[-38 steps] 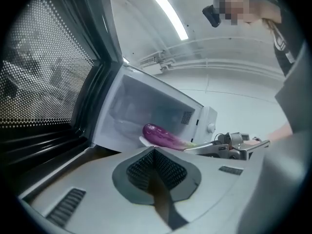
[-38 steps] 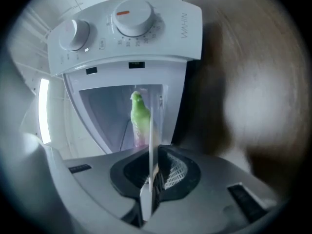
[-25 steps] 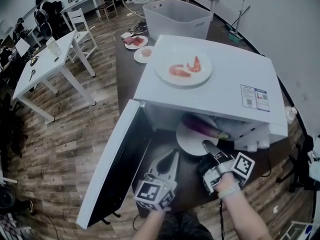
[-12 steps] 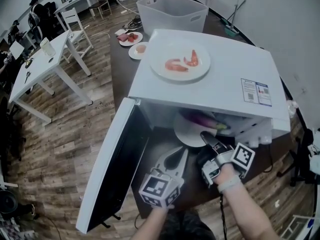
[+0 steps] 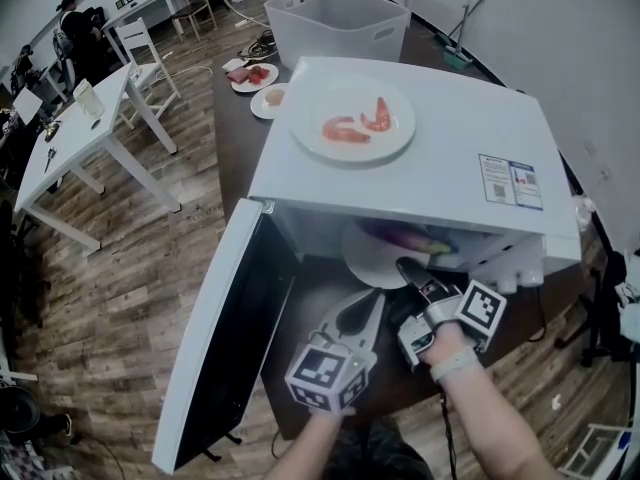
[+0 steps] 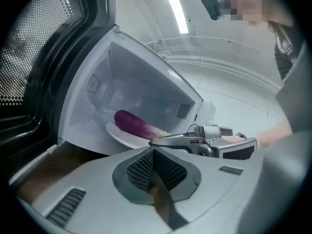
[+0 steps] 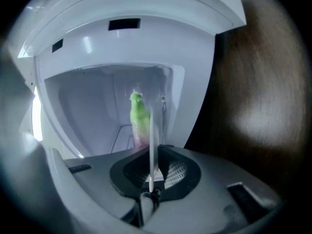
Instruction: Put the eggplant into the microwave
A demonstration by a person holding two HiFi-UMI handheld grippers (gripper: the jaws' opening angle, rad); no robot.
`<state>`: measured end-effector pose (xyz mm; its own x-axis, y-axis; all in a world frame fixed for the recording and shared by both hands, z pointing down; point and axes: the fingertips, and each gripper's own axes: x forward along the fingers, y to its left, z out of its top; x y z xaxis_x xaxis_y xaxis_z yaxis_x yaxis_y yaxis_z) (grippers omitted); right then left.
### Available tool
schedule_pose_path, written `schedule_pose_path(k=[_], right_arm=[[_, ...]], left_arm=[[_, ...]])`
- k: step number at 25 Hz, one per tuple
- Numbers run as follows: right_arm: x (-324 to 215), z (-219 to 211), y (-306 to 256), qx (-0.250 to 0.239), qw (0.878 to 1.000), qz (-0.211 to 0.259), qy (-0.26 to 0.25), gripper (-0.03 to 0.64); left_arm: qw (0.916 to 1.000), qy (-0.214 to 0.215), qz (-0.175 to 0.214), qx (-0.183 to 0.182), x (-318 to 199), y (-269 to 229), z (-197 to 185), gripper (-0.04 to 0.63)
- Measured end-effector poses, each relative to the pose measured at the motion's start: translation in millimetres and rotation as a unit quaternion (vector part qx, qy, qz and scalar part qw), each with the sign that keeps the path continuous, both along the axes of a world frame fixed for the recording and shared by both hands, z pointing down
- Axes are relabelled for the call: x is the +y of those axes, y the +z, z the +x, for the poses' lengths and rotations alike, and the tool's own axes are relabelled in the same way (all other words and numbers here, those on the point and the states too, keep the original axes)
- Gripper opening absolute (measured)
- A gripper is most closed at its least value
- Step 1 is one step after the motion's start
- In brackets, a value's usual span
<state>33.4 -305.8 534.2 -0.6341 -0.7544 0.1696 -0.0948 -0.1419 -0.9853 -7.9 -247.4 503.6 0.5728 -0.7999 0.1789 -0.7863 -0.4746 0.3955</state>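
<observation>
Right tongs (image 5: 408,268): pinching the near rim of the white plate (image 5: 365,264); in the right gripper view (image 7: 151,177) the rim (image 7: 152,140) stands edge-on between the jaws.
Left tongs (image 5: 368,313): pressed together with nothing in them (image 6: 155,155), just left of the right tongs, pointing at the microwave mouth.
Eggplant (image 5: 400,236): purple, lying on the plate just ahead of the right tongs, inside the cavity; its green end (image 7: 139,116) faces those tongs.
Microwave (image 5: 440,158): white, straight ahead of both tongs; door (image 5: 225,338) swung open to the left of the left tongs.
Microwave top: a second plate (image 5: 345,146) carrying red shrimp (image 5: 378,116).
Worktop (image 5: 320,293): dark brown wood, bare under both tongs; two small dishes (image 5: 250,76) sit on it beyond the microwave.
Room: wood-plank floor (image 5: 130,258) far left of the tongs, a white chair (image 5: 145,43), a pale plastic bin (image 5: 340,23) behind the microwave, a grey wall (image 5: 560,48) on the right.
</observation>
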Motion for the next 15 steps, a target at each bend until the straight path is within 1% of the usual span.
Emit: schedule_pose_path(k=[4,8,9,10,13,15], right_arm=[[-3.1,-2.5,-0.4,0.005,1.000,0.004,0.000,0.021],[-4.3,-5.0,-4.3,0.017,1.000,0.021,-0.011,0.024],[-4.4,-5.9,-5.9,0.016,0.999,0.025,-0.013,0.060],[-4.5,-6.7,-7.7,0.015,0.999,0.028,-0.015,0.072],[-3.6,-7.5,-13.4,0.015,0.999,0.042,-0.022,0.078],[-1.7,-8.1,-16.8,0.022,0.998,0.056,-0.031,0.104]], left_arm=[[1.0000,-0.003,-0.004,0.004,-4.0,0.9,-0.3,0.002],[0.9998,-0.010,-0.009,0.012,-7.0,1.8,-3.5,0.002],[0.9998,-0.013,-0.009,0.014,-7.9,1.8,-4.6,0.002],[0.9997,-0.015,-0.010,0.017,-8.7,1.8,-5.4,0.002],[0.9995,-0.020,-0.012,0.023,-10.4,1.7,-6.2,0.002],[0.9993,-0.023,-0.012,0.025,-11.4,1.7,-6.2,0.002]])
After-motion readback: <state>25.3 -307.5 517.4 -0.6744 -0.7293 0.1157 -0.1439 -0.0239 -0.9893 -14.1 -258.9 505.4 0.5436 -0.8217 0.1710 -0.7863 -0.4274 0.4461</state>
